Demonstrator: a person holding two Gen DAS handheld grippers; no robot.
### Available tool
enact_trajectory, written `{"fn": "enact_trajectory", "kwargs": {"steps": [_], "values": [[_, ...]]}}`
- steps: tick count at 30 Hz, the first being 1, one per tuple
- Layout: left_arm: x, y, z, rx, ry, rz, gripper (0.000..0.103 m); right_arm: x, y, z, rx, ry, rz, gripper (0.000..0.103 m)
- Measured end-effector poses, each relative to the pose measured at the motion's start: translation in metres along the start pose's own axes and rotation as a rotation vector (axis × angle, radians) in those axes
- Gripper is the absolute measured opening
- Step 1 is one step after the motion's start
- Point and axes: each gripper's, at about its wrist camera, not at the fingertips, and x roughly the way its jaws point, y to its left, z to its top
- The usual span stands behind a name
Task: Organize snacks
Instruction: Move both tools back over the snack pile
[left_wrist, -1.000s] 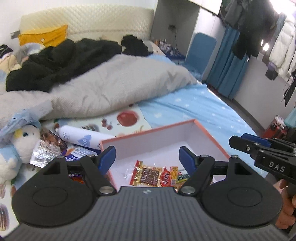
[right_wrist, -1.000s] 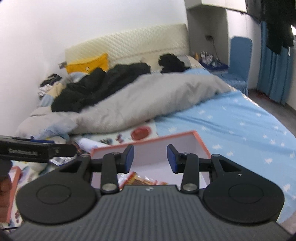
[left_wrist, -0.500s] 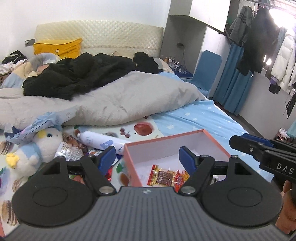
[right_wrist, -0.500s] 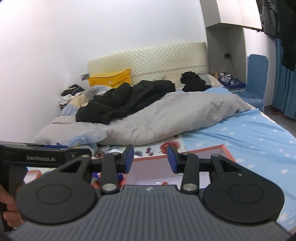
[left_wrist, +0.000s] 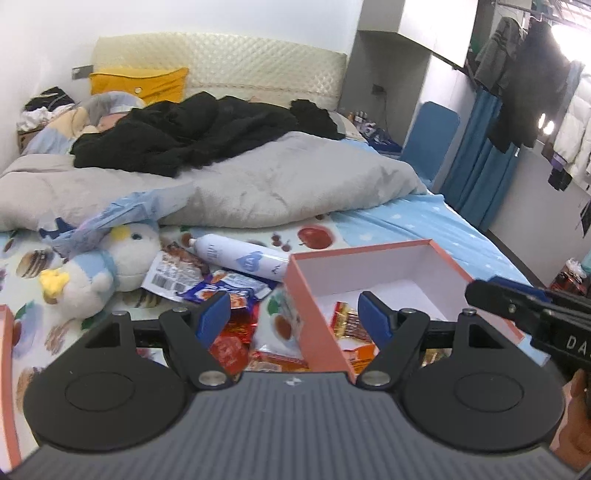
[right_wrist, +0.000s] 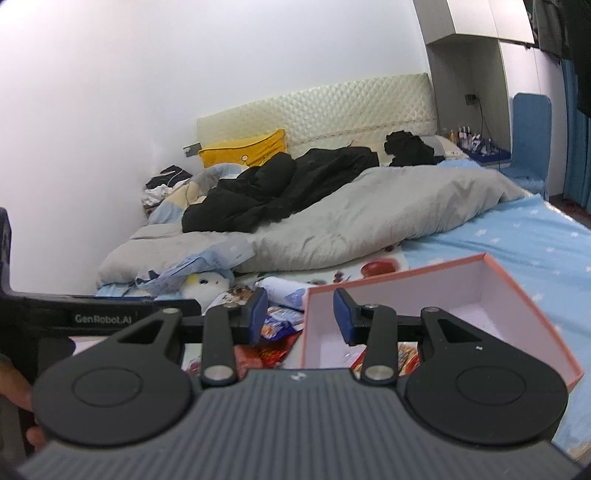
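Note:
An open pink box (left_wrist: 317, 321) with a white inside lies on the bed; it also shows in the right wrist view (right_wrist: 532, 306). A few snack packets (left_wrist: 347, 319) lie inside it. More loose snack packets (left_wrist: 207, 284) lie on the fruit-print sheet to its left, also seen in the right wrist view (right_wrist: 277, 325). My left gripper (left_wrist: 295, 319) is open and empty, above the box's left wall. My right gripper (right_wrist: 299, 314) is open and empty, above the same wall.
A white spray bottle (left_wrist: 240, 256) lies behind the packets. A plush bird (left_wrist: 99, 262) sits at the left under a blue plastic bag (left_wrist: 110, 218). A grey duvet (left_wrist: 258, 184) with black clothes fills the far bed. Blue sheet lies right of the box.
Both grippers have shifted left, so the box now sits further right in both views and the loose packets on the sheet have come into view. The right jaws have opened wider.

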Motion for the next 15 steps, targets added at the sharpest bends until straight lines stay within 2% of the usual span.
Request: {"fn": "enact_trajectory", "kwargs": {"steps": [3,6,11,15], "values": [[-0.004,0.011,-0.007,-0.003,0.006,-0.017,0.088,0.001,0.009,-0.012,-0.011,0.03,-0.001,0.042],[-0.006,0.019,-0.014,0.024,0.02,0.023,0.093,0.003,0.019,-0.022,-0.02,0.06,0.009,0.042],[-0.012,0.036,-0.03,0.006,0.035,0.029,0.1,0.003,0.04,-0.037,-0.058,0.074,0.023,0.042],[-0.018,0.046,-0.043,-0.004,0.022,0.075,0.103,0.004,0.05,-0.05,-0.053,0.093,0.032,0.042]]}}
